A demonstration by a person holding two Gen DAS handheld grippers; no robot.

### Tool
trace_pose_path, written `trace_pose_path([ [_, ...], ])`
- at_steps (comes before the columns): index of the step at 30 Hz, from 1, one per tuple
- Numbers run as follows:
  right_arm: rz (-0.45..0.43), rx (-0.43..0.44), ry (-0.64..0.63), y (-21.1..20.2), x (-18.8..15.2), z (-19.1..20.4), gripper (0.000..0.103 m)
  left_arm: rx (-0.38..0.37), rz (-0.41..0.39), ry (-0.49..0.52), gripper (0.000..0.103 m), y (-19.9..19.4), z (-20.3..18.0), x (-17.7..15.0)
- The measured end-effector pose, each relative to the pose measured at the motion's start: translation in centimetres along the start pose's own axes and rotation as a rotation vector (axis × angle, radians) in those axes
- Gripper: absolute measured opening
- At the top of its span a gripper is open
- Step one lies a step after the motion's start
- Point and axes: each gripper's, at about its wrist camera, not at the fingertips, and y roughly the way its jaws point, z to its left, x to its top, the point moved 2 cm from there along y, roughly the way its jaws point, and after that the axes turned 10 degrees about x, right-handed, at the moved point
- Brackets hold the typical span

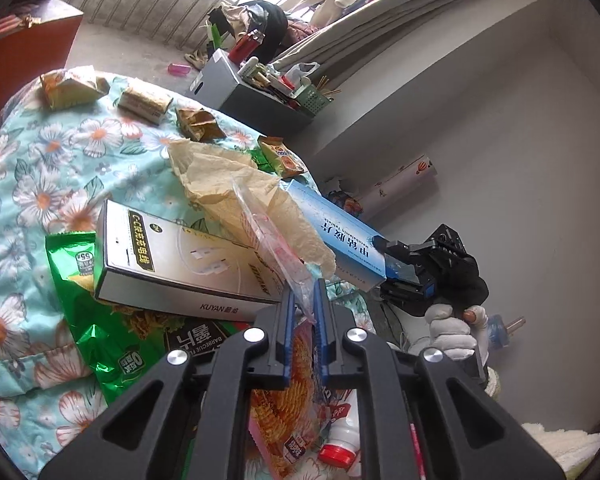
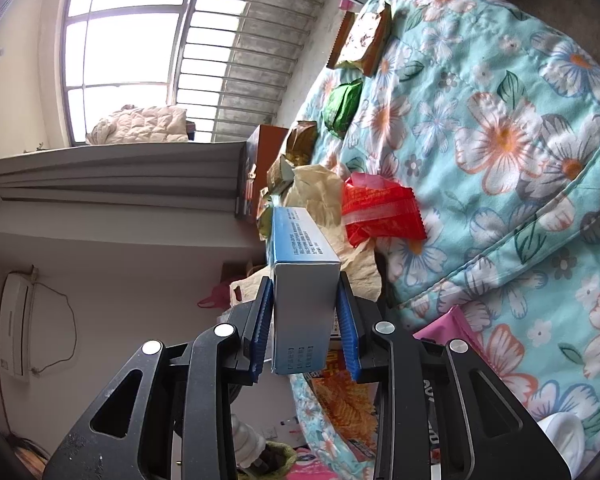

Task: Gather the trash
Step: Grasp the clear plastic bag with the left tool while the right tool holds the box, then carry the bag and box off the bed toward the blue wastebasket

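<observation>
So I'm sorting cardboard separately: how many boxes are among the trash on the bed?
2: the white cable box lying on the green wrapper, and the blue tablet box in the right gripper. Others may be hidden.

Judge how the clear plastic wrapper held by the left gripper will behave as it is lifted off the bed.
The clear plastic wrapper is thin and creased, so it will probably flop and trail from the left gripper rather than hold shape. It looks nearly weightless. Its glossy film, pinched only at one end, may slip out if it snags on the white cable box beside it.

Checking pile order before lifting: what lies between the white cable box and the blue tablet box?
In the left wrist view, crumpled tan paper and a clear plastic wrapper lie between the white cable box and the blue tablet box.
</observation>
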Motion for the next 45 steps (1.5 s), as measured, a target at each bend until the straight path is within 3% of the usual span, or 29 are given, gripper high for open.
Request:
trace_pose_path([
  [4, -0.026, 0.008, -0.009, -1.2, -0.2, 0.2, 0.029, 0.033, -0.027, 0.082, 0.005, -1.7, -1.4, -0.2],
  [12, -0.071, 0.027, -0.01, -3.2, -0.4, 0.1, 0.028, 0.099, -0.126, 0.15, 0.005, -5.4, -2.3, -0.2],
  [22, -0.147, 0.076, -0.022, -6.5, -1.3, 0.9, 0.028, 0.1, -0.226, 0.259, 0.005, -7.8, -5.6, 0.7],
  [33, -0.283, 0.134, -0.013, -13.1, -2.4, -0.1, 0.028, 0.005, -0.183, 0.361, 0.005, -3.7, -11.3, 2.1],
  [45, -0.498, 0.174, 0.046, -23.6, -4.8, -4.6, 0.028, -0.125, -0.039, 0.508, 0.005, 4.7, -21.4, 1.9],
])
